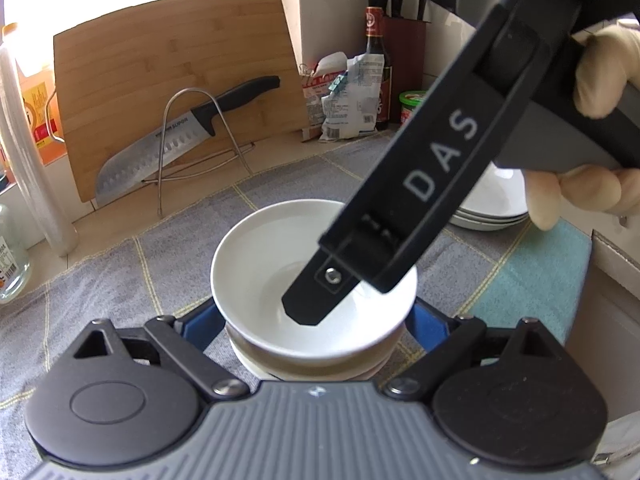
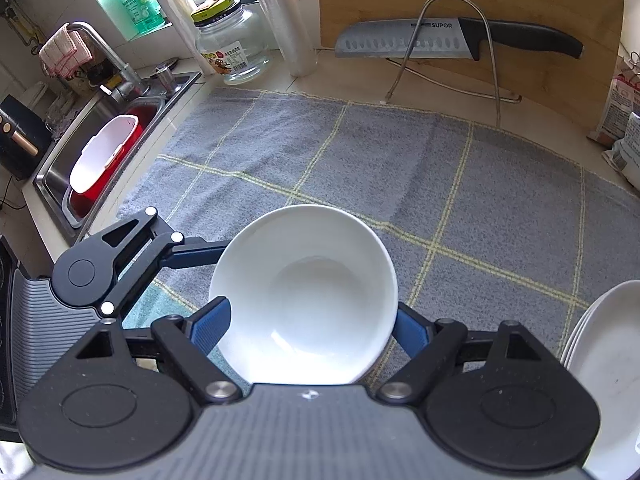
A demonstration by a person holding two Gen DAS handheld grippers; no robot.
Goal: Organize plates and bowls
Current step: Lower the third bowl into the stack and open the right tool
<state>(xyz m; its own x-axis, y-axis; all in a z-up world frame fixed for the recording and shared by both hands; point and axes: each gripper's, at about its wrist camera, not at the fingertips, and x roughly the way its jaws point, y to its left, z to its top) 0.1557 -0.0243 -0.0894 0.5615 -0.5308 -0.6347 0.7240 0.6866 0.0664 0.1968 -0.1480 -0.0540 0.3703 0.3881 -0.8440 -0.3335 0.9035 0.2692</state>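
A stack of white bowls (image 1: 312,356) sits low over the grey checked towel (image 1: 120,280). My left gripper (image 1: 316,330) has its blue pads pressed against the stack's two sides, below the top bowl's rim. In the right wrist view, my right gripper (image 2: 312,330) is shut on the top white bowl (image 2: 304,296), one blue pad at each edge. One of its black fingers (image 1: 312,300) crosses that bowl in the left wrist view, held by a gloved hand (image 1: 600,76). The left gripper's blue finger (image 2: 200,254) reaches the bowl from the left. The lower bowls are hidden there.
A pile of white plates (image 2: 608,360) lies on the towel to the right. At the back, a bamboo cutting board (image 1: 180,80) leans behind a wire rack holding a kitchen knife (image 1: 180,140). A sink (image 2: 100,152) with a red tub lies left. A jar (image 2: 232,40), bottle and bags line the wall.
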